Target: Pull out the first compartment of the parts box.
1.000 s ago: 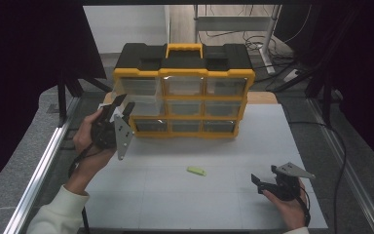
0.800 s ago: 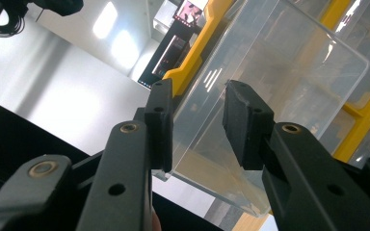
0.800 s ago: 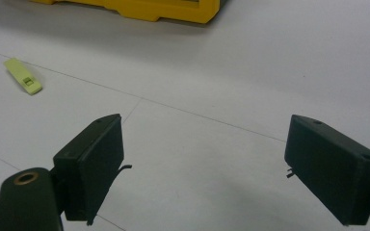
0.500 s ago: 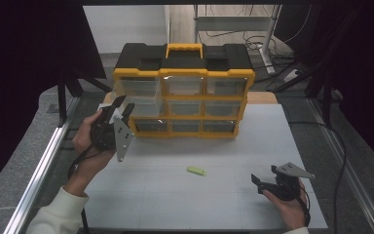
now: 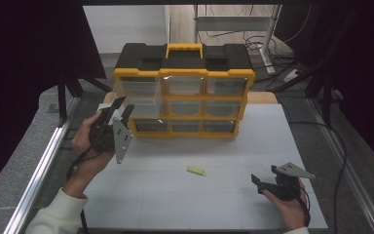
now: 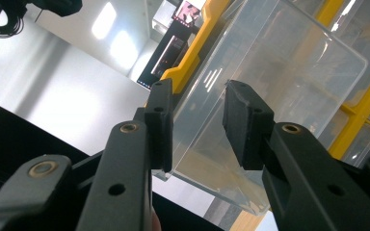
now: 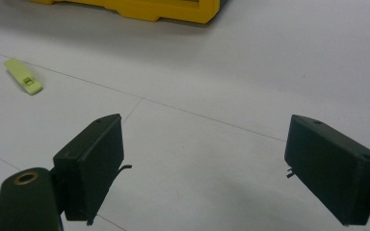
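Nothing's really changed from a second back — both hands sit right where they were. The left gripper (image 5: 119, 109) is up at the organizer's (image 5: 182, 97) left column, jaws partly closed around the corner of a clear drawer (image 6: 250, 96); can't tell if the pads actually press it. That drawer is pulled out toward the person, long axis front-to-back. The right gripper (image 5: 265, 181) rests low on the table (image 5: 175, 204), jaws wide apart, pointing toward the little green piece (image 5: 196, 170).
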